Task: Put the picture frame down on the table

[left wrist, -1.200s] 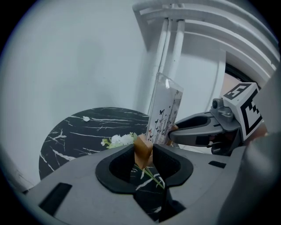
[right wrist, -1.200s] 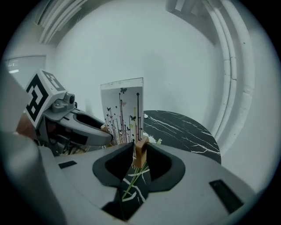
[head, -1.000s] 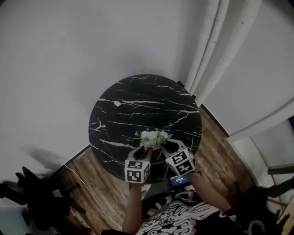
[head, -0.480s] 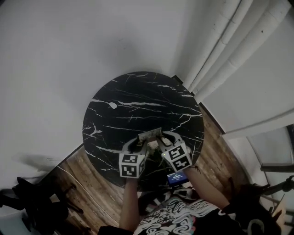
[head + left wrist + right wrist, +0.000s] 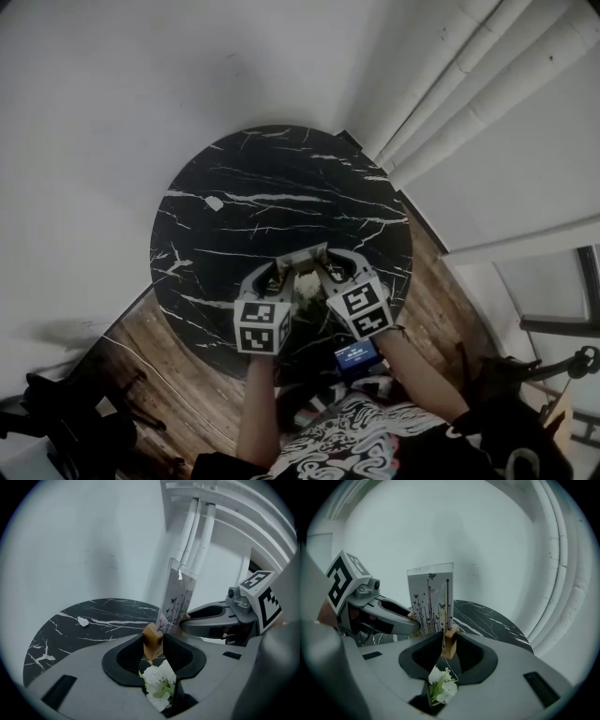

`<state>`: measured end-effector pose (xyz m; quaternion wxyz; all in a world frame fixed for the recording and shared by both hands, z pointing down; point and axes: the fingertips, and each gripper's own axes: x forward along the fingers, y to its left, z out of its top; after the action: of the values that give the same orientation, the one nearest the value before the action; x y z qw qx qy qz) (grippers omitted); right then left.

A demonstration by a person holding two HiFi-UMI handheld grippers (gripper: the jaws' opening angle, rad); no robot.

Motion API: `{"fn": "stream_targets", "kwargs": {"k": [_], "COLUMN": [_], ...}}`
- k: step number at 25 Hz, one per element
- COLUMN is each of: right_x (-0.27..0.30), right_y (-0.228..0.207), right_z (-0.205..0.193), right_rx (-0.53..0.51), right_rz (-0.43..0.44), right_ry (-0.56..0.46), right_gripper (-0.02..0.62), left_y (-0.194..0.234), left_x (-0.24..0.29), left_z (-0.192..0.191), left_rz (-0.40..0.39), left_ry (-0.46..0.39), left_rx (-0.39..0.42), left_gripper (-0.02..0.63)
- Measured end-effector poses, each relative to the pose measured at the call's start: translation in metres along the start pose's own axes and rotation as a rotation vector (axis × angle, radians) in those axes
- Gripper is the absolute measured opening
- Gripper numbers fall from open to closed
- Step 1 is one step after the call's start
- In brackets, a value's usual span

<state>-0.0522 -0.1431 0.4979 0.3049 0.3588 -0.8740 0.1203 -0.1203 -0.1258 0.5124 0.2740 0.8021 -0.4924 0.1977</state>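
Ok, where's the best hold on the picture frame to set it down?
The wooden foot blocks, left hand-held gripper and right hand-held gripper from opposite ends, as they grip now. The panel is thin and upright, probably a poorer hold.

White flowers [image 5: 157, 688] (green-leaved), a white scrap [image 5: 214, 202] and wooden floor [image 5: 159, 352] show.

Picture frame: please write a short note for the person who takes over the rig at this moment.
Left claw: shut on one wooden foot of the picture frame.
Right claw: shut on the other foot.
The frame stands upright between them, over the near part of the black marble table; white flowers show below it. Whether the feet touch the table, I cannot tell.
Done: frame brought to the table.
To do: set it down, open both claws, withdraw.
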Motion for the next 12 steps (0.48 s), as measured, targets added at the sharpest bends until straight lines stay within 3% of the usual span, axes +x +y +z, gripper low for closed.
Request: {"fn": "stream_targets", "kwargs": {"k": [12], "right_x": [0.001], "right_y": [-0.006], "right_z": [0.012], "right_rx": [-0.013], "right_rz": [0.034], "right_ry": [-0.022], "right_gripper": [0.098], "left_y": [0.003], "left_x": [-0.001], "left_z": [0.013], "left_rz": [0.045], "left_ry": [-0.011], "left_rx": [0.001], "left_gripper": [0.138]}}
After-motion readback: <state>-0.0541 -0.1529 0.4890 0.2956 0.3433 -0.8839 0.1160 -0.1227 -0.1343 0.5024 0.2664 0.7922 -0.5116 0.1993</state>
